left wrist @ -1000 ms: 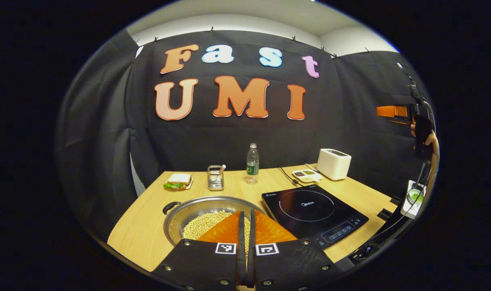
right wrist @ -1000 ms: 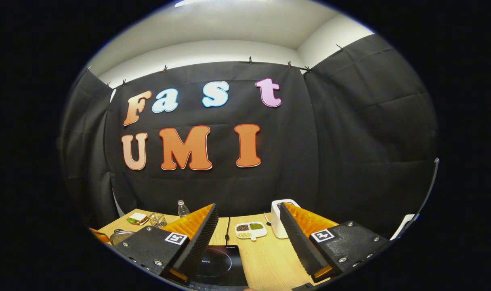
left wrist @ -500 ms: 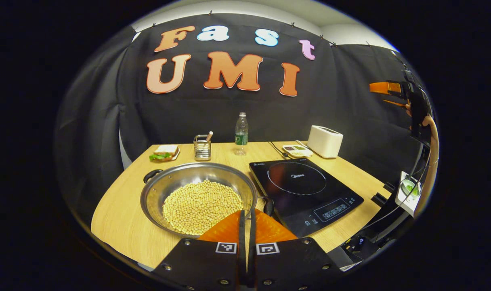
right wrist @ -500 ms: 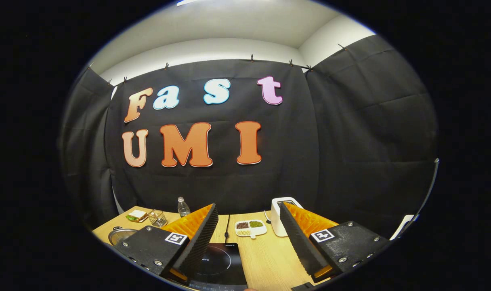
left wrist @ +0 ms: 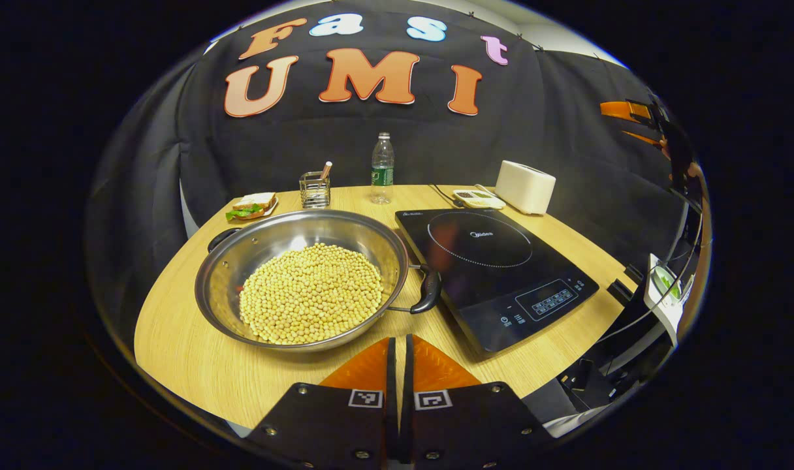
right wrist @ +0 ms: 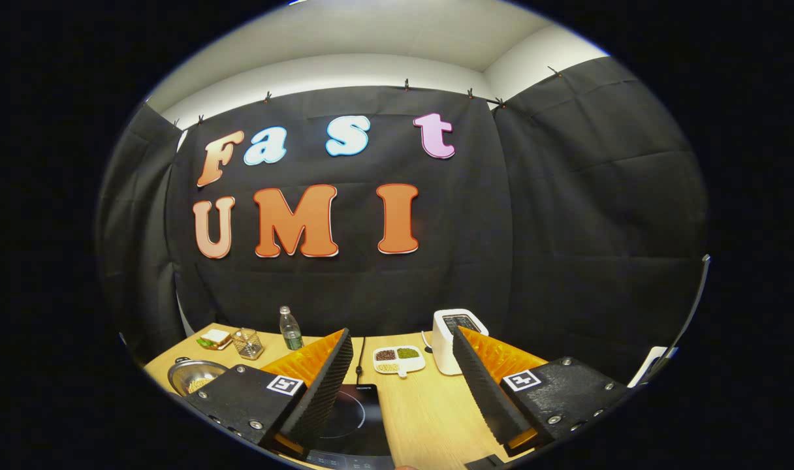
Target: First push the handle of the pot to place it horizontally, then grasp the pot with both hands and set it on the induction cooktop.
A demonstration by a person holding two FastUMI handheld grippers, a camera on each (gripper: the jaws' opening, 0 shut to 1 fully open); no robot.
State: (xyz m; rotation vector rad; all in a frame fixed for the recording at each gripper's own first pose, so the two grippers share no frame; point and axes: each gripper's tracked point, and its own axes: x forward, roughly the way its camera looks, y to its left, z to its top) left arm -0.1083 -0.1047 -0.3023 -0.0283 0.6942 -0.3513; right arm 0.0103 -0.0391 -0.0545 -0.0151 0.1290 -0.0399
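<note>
Two handles stick out of the pot (left wrist: 303, 277), which sits full of pale beans on the desk (left wrist: 188, 356) toward its left edge, just beside the induction cooktop (left wrist: 495, 264). The near handle (left wrist: 428, 290) lies close against the cooktop's left edge; the far one (left wrist: 219, 237) points at the desk's left edge. The left tool (left wrist: 397, 356), fingers pressed together and gripping nothing, hovers at the front edge just short of the pot. The right tool (right wrist: 400, 365) is spread wide, held high over the cooktop. The first step looks to be in hand: next, the closed tool should nudge the near handle to turn the pot.
</note>
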